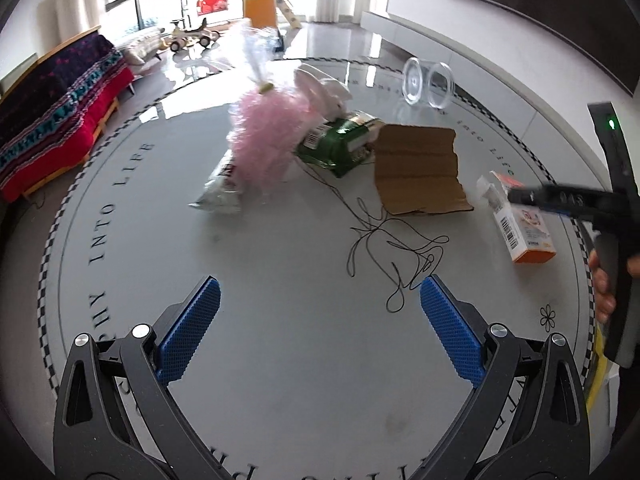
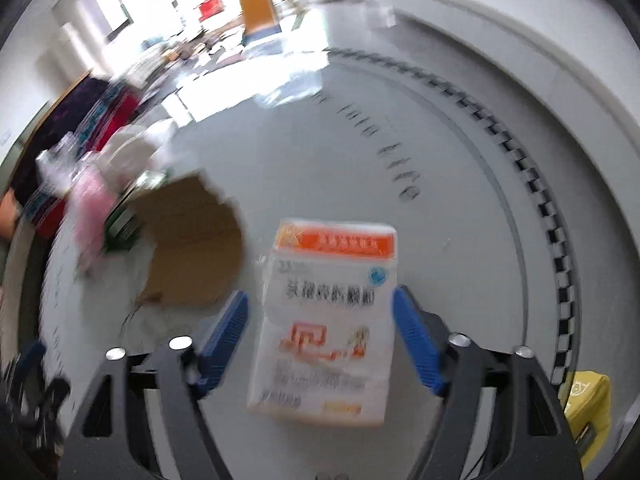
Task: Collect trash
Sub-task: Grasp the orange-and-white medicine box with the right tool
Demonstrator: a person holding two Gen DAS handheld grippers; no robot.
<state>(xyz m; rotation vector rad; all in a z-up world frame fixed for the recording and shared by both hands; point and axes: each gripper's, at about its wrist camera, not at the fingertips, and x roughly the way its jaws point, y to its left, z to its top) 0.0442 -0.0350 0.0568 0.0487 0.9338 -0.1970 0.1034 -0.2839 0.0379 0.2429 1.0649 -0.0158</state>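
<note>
Table (image 1: 304, 360) rim text reads "INTO LIFE" on the left arc, rest cut off or too distorted. Medicine box (image 2: 326, 316): white with an orange band, Chinese characters too blurred to read; left wrist view shows a barcode on its side (image 1: 520, 224). Green packet (image 1: 340, 140) has a white label, print not legible. Left gripper (image 1: 320, 300) hovers low over bare tabletop, jaws spread wide, nothing between them. Right gripper (image 2: 320, 320) points down at the box, blue pads either side of it, spread; right pad (image 2: 412, 340) is just at the box edge, left pad has a visible gap, so not pinching as far as the blurred frame shows. In the left view the right gripper comes in from the right edge over the box, a hand (image 1: 604, 284) on its handle. Box lies flat near the table's right rim, beside the torn cardboard piece (image 1: 420, 172). Pink mesh bag (image 1: 264, 140), silver wrapper (image 1: 220, 192) and black thread (image 1: 396, 248) are centre-table. Clear jar (image 1: 428, 82) lies on its side at the far edge, contents not discernible. Yellow bag (image 2: 588, 408) sits off the table's near right.
</note>
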